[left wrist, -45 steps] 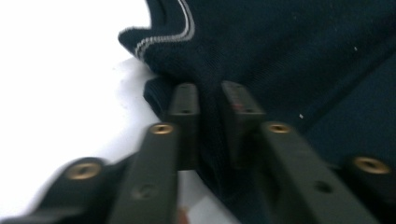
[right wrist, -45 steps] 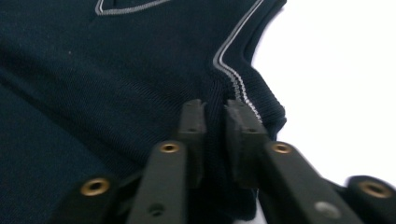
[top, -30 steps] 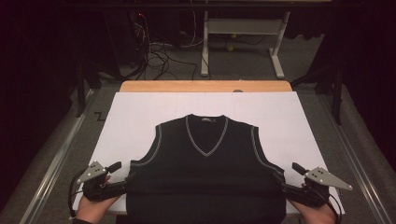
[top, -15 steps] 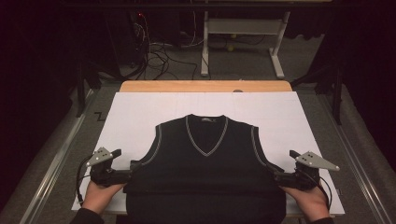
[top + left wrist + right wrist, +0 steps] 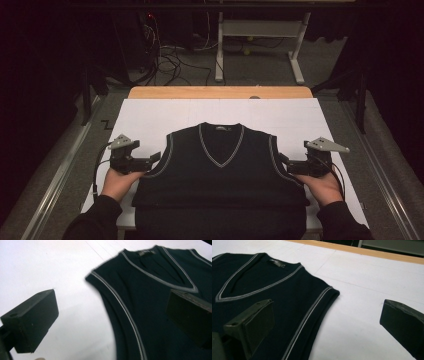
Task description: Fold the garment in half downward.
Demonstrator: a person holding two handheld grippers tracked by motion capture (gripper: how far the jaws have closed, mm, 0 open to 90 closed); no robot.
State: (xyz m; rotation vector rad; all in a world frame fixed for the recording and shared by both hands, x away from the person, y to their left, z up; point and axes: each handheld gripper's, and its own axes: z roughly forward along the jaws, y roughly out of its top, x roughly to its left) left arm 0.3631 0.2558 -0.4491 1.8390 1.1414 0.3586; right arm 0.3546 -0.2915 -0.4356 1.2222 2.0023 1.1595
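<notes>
Black knit with grey trim, the vest lies flat on the white sheet covering my table, neck pointing away from me, hem hanging over the near edge. A small label sits inside the collar; its writing is too small to read. Bare white sheet stretches beyond the collar up to the wooden strip at the far edge, with narrower margins at either side. My left gripper hovers at the vest's left armhole, my right gripper at the right armhole. Both sets of jaws have just been opening and stand wide, straddling the trimmed armhole edges without pressing on the cloth.
</notes>
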